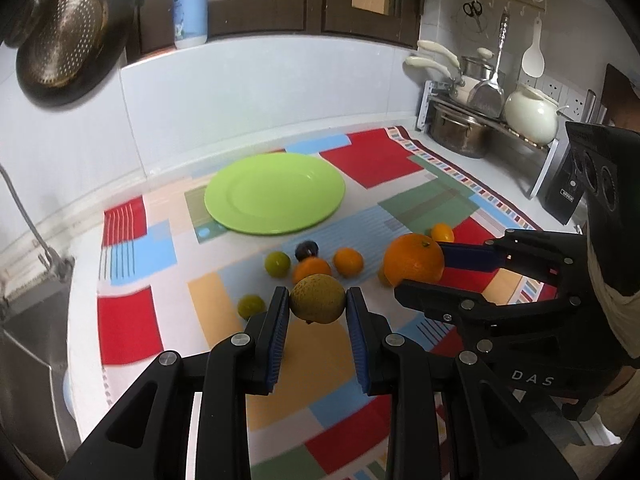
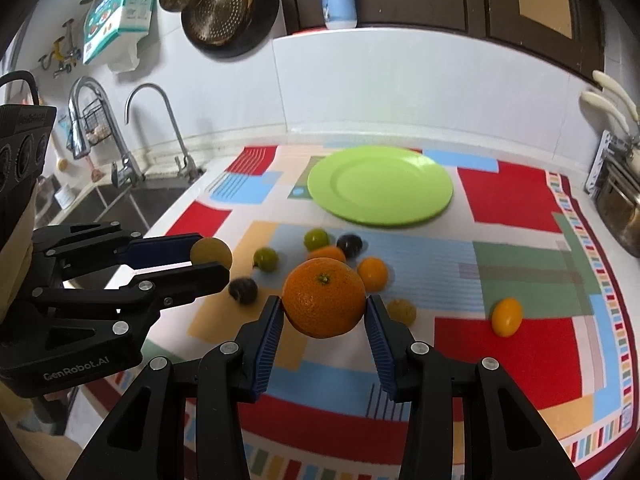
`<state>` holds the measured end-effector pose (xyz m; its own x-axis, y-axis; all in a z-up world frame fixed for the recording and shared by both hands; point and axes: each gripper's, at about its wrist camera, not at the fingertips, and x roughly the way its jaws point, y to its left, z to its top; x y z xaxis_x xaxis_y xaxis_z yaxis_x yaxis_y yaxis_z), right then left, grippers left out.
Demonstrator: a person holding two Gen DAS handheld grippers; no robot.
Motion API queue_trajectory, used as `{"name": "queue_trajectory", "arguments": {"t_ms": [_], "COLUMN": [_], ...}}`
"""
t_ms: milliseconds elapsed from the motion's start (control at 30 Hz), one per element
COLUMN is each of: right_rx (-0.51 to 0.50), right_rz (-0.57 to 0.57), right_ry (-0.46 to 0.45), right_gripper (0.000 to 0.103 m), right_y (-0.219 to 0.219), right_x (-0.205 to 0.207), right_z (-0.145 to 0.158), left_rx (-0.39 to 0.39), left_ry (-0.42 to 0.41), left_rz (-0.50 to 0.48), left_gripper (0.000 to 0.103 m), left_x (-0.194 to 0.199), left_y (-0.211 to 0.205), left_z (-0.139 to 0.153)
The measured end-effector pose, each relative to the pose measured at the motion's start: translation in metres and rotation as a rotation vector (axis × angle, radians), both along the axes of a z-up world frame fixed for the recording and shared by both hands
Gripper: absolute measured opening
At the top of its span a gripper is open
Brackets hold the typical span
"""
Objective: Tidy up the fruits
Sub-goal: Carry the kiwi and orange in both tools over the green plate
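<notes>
black fingers with blue pads fill the bottom of each view. between the pads of the left gripper (image 1: pixel 318 308) sits a round yellowish-brown fruit (image 1: pixel 318 298), pinched on both sides and lifted off the patterned cloth (image 1: pixel 128 324). the right gripper (image 2: pixel 325 314) is closed the same way on a big orange (image 2: pixel 324 298), its green stem end facing up, also held clear of the cloth. in the left view the right gripper comes in from the right side, level with the left one and just beside it.

loose fruit lies on the cloth past both grippers: two small green fruits (image 1: pixel 277 264) (image 1: pixel 251 306), a small orange (image 1: pixel 348 262) with another one close beside it (image 1: pixel 311 269), and a dark plum (image 1: pixel 306 249). the right view shows a second dark plum (image 2: pixel 243 290) near the left gripper, a small yellow fruit (image 2: pixel 401 311) partly hidden by the right finger, and a yellow-orange oval fruit (image 2: pixel 507 316) lying well apart on a red patch.

farther back a bare lime-green plate (image 1: pixel 276 194) rests on the cloth near the white tiled wall. a sink with two taps (image 2: pixel 132 136) is off to the left, and pots on a rack (image 1: pixel 488 116) stand at the right.
</notes>
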<state>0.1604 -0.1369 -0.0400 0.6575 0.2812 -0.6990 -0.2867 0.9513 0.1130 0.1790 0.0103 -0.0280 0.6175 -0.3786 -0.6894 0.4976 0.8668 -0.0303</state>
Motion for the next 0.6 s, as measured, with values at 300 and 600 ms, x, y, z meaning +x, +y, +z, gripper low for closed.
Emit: {"name": "queue_trajectory", "arguments": {"t_ms": [300, 600], "right_rx": [-0.018, -0.030], "right_rz": [-0.071, -0.057], "right_ry": [-0.034, -0.055], "right_gripper": [0.043, 0.043], "right_y": [0.013, 0.011], "right_x": [0.022, 0.057], "right_z": [0.008, 0.017], "left_rx": [-0.004, -0.025], "left_ry": [-0.051, -0.056], "left_rz": [-0.035, 0.008], "left_gripper": [0.029, 0.029], "left_x": [0.032, 0.064], "left_y": [0.006, 0.004], "left_z": [0.011, 0.017]}}
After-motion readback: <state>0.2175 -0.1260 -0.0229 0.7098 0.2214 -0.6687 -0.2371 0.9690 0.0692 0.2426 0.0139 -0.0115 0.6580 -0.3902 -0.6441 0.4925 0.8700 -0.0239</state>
